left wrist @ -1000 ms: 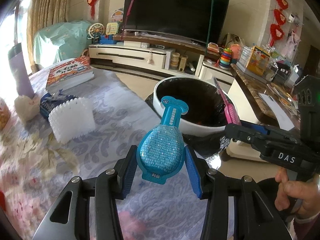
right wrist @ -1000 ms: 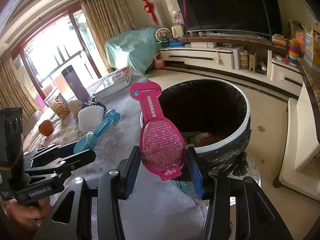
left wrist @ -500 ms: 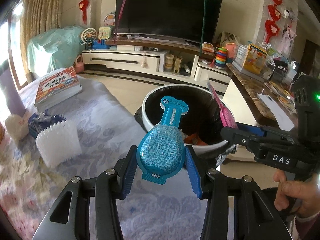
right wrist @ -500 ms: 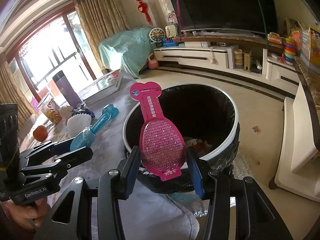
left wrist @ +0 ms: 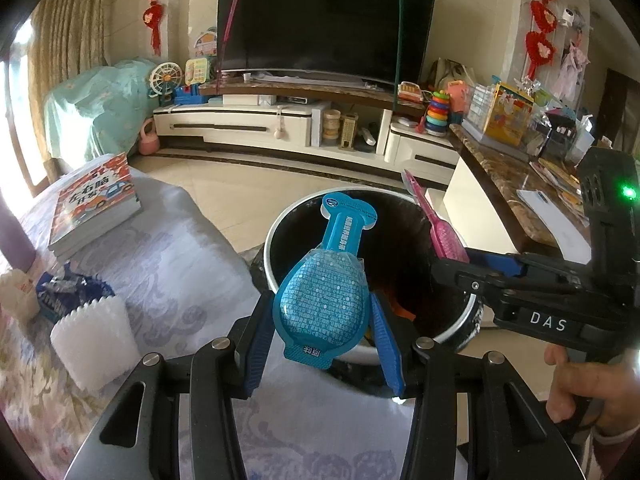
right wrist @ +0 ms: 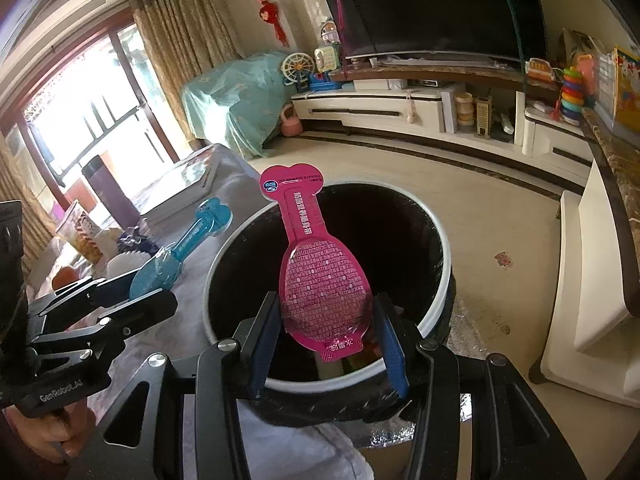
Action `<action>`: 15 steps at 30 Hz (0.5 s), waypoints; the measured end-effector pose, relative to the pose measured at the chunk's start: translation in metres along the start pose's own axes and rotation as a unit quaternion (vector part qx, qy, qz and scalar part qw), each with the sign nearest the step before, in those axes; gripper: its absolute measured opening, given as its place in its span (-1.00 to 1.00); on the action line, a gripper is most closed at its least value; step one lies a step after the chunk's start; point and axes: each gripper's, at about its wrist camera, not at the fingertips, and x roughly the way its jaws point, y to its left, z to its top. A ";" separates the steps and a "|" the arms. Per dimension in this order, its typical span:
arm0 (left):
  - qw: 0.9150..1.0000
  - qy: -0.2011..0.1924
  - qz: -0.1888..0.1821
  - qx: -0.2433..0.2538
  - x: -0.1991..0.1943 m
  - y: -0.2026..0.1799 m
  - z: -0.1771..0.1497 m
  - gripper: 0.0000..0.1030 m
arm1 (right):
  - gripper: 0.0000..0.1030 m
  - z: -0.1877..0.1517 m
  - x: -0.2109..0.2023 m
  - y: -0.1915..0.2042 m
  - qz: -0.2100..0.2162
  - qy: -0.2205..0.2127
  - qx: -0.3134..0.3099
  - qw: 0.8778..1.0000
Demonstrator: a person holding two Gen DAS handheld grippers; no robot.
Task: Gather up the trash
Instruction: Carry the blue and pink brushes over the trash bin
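At the centre of the left wrist view, the blue packet [left wrist: 321, 300] stands clamped by its bulbous lower end between the left gripper [left wrist: 322, 344] fingers, its narrow neck pointing up and away, slightly right of vertical. Behind it, filling the middle of the frame, opens the trash bin [left wrist: 276, 240] — the packet's neck overlaps the dark mouth, while the bulb and the fingers sit over the near rim, where cloth meets bin. In the right wrist view the pink packet [right wrist: 325, 280] is pinched the same way by the right gripper [right wrist: 326, 332], long axis running up the frame and leaning left, and nearly all of it is backed by the bin's black interior. So the right hand looks the better placed of the two; I judge it is already over the opening, while the left may need a little more forward reach before letting go.

The bin's contents are hard to read — only orange and red scraps show past the packets. The white fluted cup [left wrist: 94, 346] and blue wrapper [left wrist: 66, 290] lie at lower left on the patterned tablecloth [left wrist: 168, 264], below the book [left wrist: 96, 204]; whether they count as trash I cannot say.
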 end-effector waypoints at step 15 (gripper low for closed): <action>1.000 0.013 0.004 -0.003 0.030 0.000 0.016 -0.12 | -0.08 0.015 0.017 -0.012 -0.003 0.013 0.011 1.000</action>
